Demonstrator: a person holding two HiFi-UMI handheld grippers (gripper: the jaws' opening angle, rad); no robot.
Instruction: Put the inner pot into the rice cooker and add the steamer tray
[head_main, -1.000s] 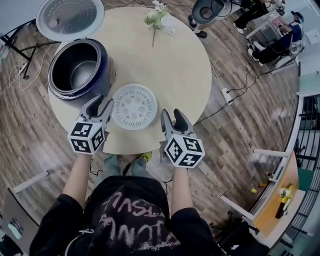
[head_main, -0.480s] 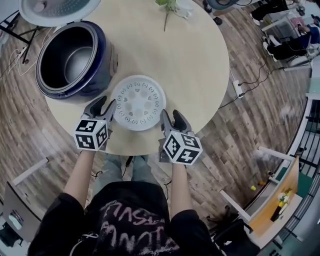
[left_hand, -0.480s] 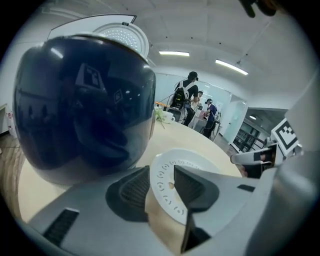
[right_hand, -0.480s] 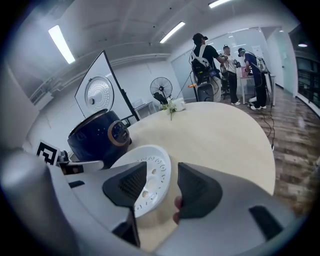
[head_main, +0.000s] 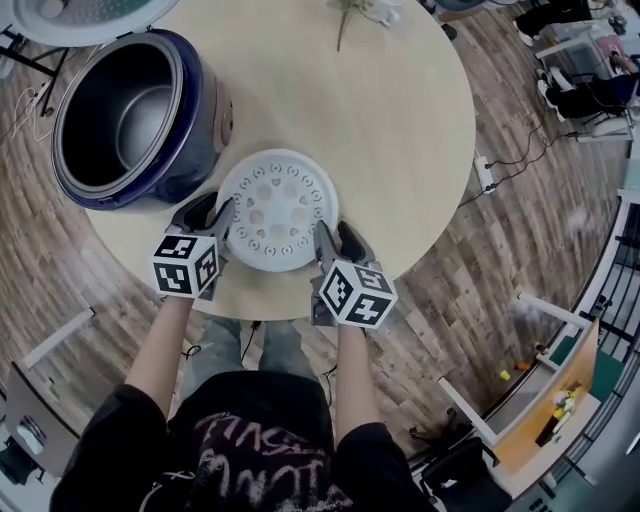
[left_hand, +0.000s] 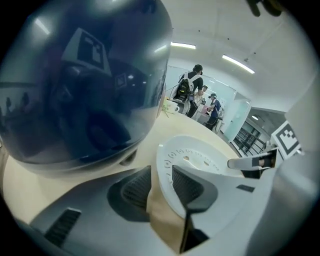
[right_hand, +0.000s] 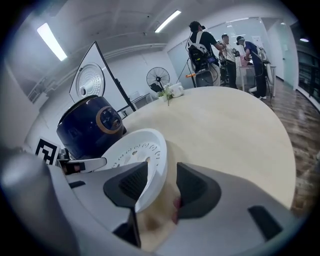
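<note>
While the white steamer tray lies flat on the round wooden table, just below and to the right of the rice cooker, a gripper stands at each side of it. The cooker sits at the upper left of the head view with its lid swung up, and the metal inner pot is already inside it.

The left gripper is at the tray's left edge. In its own view its jaws straddle the rim, one pad above the tray and one outside it; they have just been closing, yet bare table still shows between the outer pad and the rim.

The right gripper is at the tray's lower right edge. Its jaws also stand apart across the rim, with a clear gap to the outer pad.
</note>
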